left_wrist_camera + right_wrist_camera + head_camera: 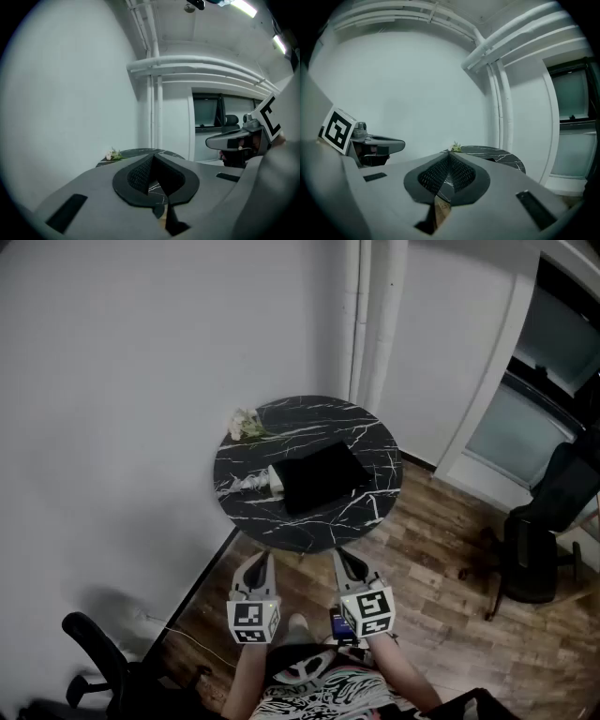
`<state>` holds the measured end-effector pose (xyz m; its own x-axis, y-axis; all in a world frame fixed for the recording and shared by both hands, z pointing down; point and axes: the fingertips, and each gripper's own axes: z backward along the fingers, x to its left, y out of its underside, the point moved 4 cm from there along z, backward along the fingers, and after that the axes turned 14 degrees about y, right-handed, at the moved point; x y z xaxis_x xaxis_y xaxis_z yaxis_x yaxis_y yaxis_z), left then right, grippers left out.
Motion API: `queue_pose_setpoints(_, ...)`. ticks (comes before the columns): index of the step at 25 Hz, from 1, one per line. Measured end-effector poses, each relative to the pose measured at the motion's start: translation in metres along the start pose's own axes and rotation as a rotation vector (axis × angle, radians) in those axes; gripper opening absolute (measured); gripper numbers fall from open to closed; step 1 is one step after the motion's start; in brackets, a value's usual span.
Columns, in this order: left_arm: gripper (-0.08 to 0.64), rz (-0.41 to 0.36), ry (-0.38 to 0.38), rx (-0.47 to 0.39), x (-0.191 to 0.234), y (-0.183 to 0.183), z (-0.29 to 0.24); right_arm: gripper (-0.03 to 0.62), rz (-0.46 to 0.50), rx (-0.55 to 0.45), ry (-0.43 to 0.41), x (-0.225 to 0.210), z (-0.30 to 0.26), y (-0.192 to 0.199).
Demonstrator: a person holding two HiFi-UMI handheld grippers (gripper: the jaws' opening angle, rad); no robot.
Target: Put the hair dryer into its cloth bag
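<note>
Head view: a round black marble surface [375,442] stands in a white-walled corner on a wood floor [441,549]. It bears a black bag [323,474] with the pale dryer [255,485] at the bag's left edge and flowers [246,424] behind, while the left gripper [260,563] and right gripper [342,559] hover well short of it. Left gripper view: fingers pressed together, empty (pipes [154,93] climb the wall beyond). Right gripper view: fingers likewise closed on nothing, the surface ahead.

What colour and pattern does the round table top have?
The table top is black with white marble veins; head view shows it best.
</note>
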<state>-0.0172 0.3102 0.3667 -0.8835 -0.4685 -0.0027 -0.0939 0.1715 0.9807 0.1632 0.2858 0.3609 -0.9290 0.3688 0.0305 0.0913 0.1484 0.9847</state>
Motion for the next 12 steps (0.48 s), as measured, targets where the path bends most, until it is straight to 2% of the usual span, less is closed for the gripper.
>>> queue_pose_setpoints(12,0.014,-0.010,0.009,0.014,-0.0004,0.0031,-0.0099,0.020,-0.016,0.003,-0.023,-0.0030,-0.0067,0.0020)
